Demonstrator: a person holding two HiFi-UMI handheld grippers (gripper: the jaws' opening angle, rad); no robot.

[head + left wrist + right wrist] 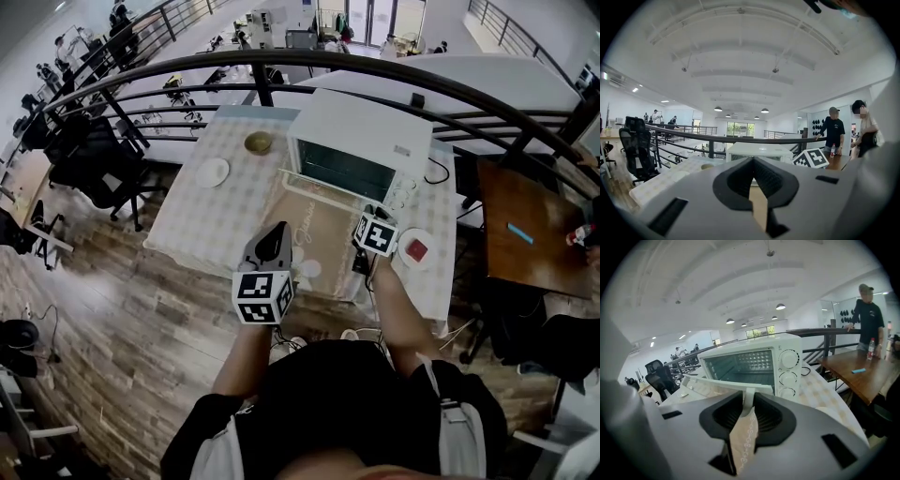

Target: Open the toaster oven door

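Counter: counter (187, 234) under a checked cloth (225, 202), with a tan mat (323, 246) at its near middle.
Room: open upper level with a wood-plank floor (122, 309). A curved dark railing (281, 61) runs past the counter at 12 o'clock, and a brown table (525, 272) stands at 3 o'clock.
Toaster oven: white toaster oven (361, 141) at the counter's far end, 12 o'clock of the mat. Its door (328, 195) is folded down toward the person, so the cavity is exposed.
Other items: saucer (213, 172) at 10 o'clock of the mat, bowl (259, 142) at 11 o'clock, plate (416, 250) bearing a red object at 3 o'clock.
Left gripper: left gripper (279, 228) hangs over the mat's near left part, well apart from the door. Its jaws are pressed together with nothing between them.
Right gripper: right gripper (373, 212) is at the door's front edge. Its jaws pinch a white post of the handle (724, 383), with the pads against both sides as far as can be seen.
Right gripper view only: three knobs (789, 359) on the oven front, and a bottle (872, 348) on the brown table.
Left gripper view only: two persons (833, 129) standing at 3 o'clock.
Head view only: the saucer, the bowl, the plate and the floor.
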